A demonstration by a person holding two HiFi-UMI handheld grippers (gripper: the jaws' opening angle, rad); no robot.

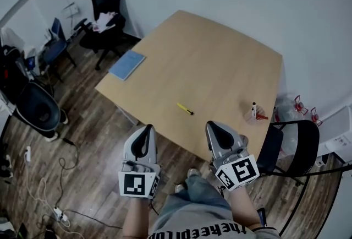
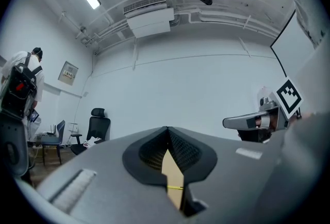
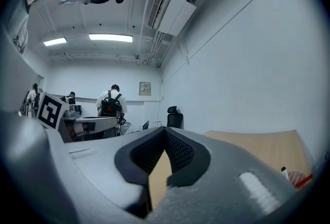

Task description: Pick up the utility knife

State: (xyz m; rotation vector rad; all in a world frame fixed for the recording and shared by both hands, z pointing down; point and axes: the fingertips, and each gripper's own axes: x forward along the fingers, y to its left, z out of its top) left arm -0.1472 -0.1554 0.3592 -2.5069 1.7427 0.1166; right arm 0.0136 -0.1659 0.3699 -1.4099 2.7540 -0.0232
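**Left gripper**: the jaws are closed, tips meeting, with nothing held between them. They sit at the near edge of the tabletop, just short of it. The slit below the meeting tips shows only a strip of the wooden surface and a thin yellow line.

**Right gripper**: the jaws are closed and empty, their tips just over the near edge of the tabletop. The two grippers lie side by side and apart, and both point across the tabletop.

**Utility knife**: yellow, lying flat on the tabletop, untouched. It is ahead of both pairs of jaws and between their lines, somewhat nearer the right jaws. It is close to the near edge and clear of both grippers.

**Small bottle**: stands upright ahead and to the right of the right jaws, near the right edge of the tabletop. A red item lies just beside it; I cannot tell what it is.

**Black chair**: on the floor, right of the right jaws, against the tabletop's right side.

**Blue notebook**: lies flat, well ahead and to the left of the left jaws, at the left edge of the tabletop.

**Office chair**: black, beyond the notebook, off the tabletop's far left side, with light-coloured items on its seat.
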